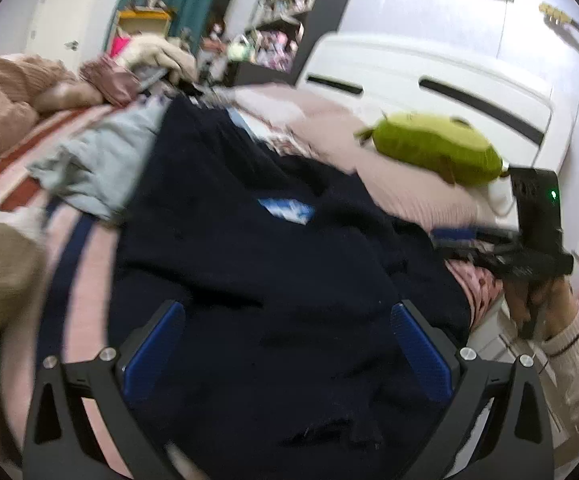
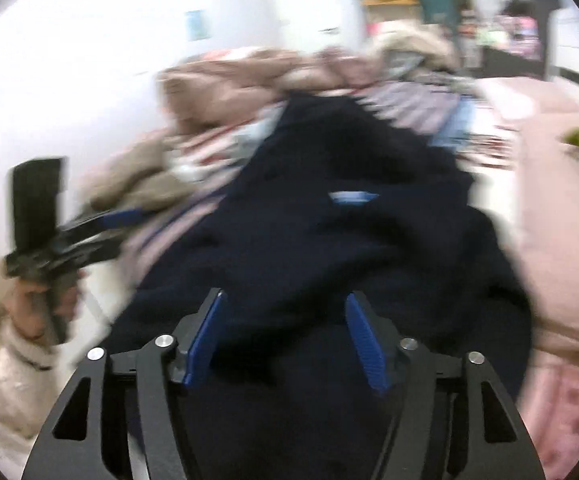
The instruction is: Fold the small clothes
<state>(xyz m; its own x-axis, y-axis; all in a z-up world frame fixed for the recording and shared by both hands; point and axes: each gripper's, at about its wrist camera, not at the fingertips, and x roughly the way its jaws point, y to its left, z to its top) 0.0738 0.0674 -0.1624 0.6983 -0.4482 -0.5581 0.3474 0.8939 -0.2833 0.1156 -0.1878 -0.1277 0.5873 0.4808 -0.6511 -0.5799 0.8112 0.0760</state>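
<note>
A dark navy garment [image 1: 257,248] lay rumpled across the middle of the bed [image 1: 369,148], a small blue-and-white label [image 1: 287,210] showing on its upper surface. The left claw [image 1: 289,356] hung over the near part of the garment with its blue pads [image 1: 155,352] spread wide, nothing between them. The right claw [image 2: 287,340] was likewise parted over the cloth's near edge, its blue pads [image 2: 363,340] apart and empty. In the left wrist view the right claw appeared off to the garment's right side, held in a hand [image 1: 537,304] with a cream sleeve. A pale blue piece of clothing [image 1: 97,164] sat beside the navy one on a striped sheet [image 1: 21,184]. A green plush toy [image 1: 437,148] rested on the pink cover near a white headboard [image 1: 429,80]. Both views were blurred.
</note>
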